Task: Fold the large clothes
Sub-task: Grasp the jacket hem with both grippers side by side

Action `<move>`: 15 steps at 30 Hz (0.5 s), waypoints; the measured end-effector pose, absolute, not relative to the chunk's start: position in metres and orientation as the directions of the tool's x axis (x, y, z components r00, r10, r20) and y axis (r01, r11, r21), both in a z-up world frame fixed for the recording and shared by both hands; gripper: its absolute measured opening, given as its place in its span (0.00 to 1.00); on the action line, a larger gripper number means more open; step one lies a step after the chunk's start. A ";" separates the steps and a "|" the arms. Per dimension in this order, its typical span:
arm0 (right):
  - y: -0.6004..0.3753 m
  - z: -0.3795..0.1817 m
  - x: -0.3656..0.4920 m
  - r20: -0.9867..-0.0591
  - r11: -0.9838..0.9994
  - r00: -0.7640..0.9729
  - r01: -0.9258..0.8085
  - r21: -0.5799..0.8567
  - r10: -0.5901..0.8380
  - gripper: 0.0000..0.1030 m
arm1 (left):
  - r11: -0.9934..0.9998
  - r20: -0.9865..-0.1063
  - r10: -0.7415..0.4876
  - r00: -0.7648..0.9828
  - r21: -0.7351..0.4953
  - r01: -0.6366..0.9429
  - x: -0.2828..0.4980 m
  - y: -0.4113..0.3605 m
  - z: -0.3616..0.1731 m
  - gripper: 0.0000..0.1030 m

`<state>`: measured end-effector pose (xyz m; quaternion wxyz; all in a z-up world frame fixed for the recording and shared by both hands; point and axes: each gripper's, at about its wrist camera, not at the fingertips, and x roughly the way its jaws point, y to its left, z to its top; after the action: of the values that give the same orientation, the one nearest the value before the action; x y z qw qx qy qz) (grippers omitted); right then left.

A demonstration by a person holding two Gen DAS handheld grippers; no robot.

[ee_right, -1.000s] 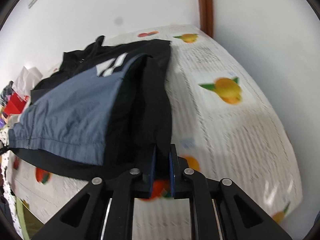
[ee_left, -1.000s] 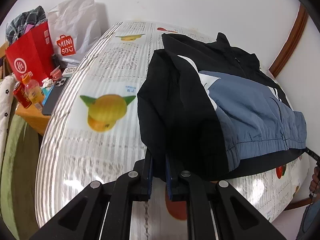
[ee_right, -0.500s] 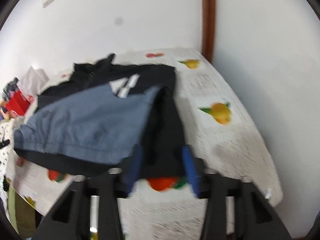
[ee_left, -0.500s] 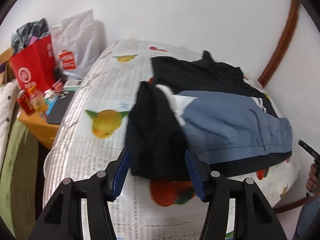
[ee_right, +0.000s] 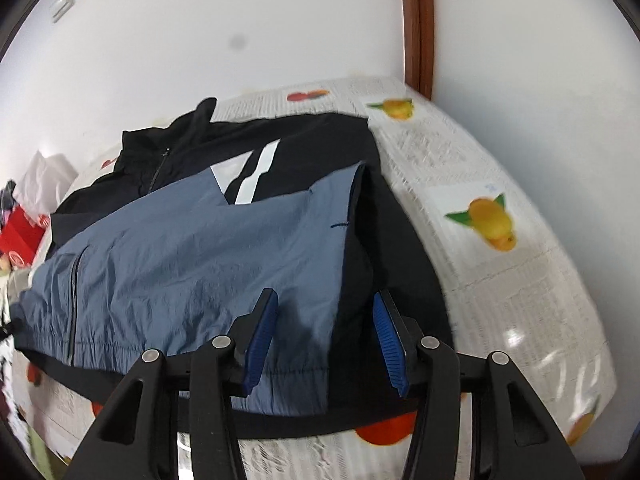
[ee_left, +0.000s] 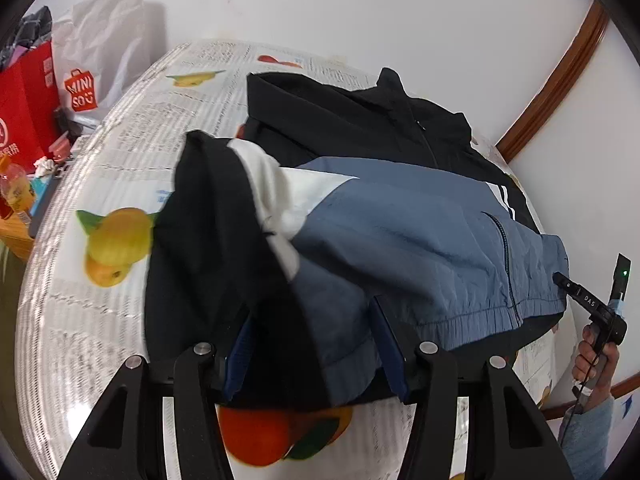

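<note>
A black and grey-blue jacket (ee_left: 420, 220) lies on the fruit-print bed cover (ee_left: 120, 160), both sleeves folded in over its front. My left gripper (ee_left: 316, 344) is open, its blue pads (ee_left: 240, 352) straddling the folded black sleeve (ee_left: 208, 232) at the hem. My right gripper (ee_right: 326, 332) is open over the jacket's (ee_right: 180, 248) other hem corner, beside the folded black sleeve (ee_right: 400, 248). The right gripper's handle and the hand on it also show in the left wrist view (ee_left: 600, 320).
A red paper bag (ee_left: 24, 96) and a white Miniso bag (ee_left: 100, 64) stand at the bed's left, with bottles and clutter on a low table (ee_left: 16, 208). A white wall and a brown door frame (ee_right: 418, 24) close the far side.
Both grippers have let go of the sleeve cuffs and opened. The sleeves now rest folded on the jacket, and both grippers have moved back in close over the hem.
</note>
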<state>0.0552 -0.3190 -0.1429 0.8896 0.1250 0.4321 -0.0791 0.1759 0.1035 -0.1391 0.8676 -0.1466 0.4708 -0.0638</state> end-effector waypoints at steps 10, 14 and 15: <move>-0.318 -0.088 0.054 -0.655 0.967 0.755 0.151 0.204 0.020 0.08 | 0.956 -0.720 -0.252 0.646 -0.289 0.051 0.191 0.096 -0.088 0.14; -0.324 -0.066 0.068 -0.605 0.957 0.796 0.150 0.248 0.032 0.08 | 0.948 -0.667 -0.248 0.702 -0.317 0.034 0.211 0.100 -0.065 0.14; -0.324 -0.063 0.072 -0.599 0.956 0.800 0.151 0.252 0.031 0.08 | 0.948 -0.656 -0.240 0.715 -0.318 0.026 0.218 0.101 -0.060 0.14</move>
<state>0.0724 -0.3238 -0.0632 0.9376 0.1450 0.3145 -0.0319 0.2179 0.1006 -0.0598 0.9148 -0.1443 0.3703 -0.0727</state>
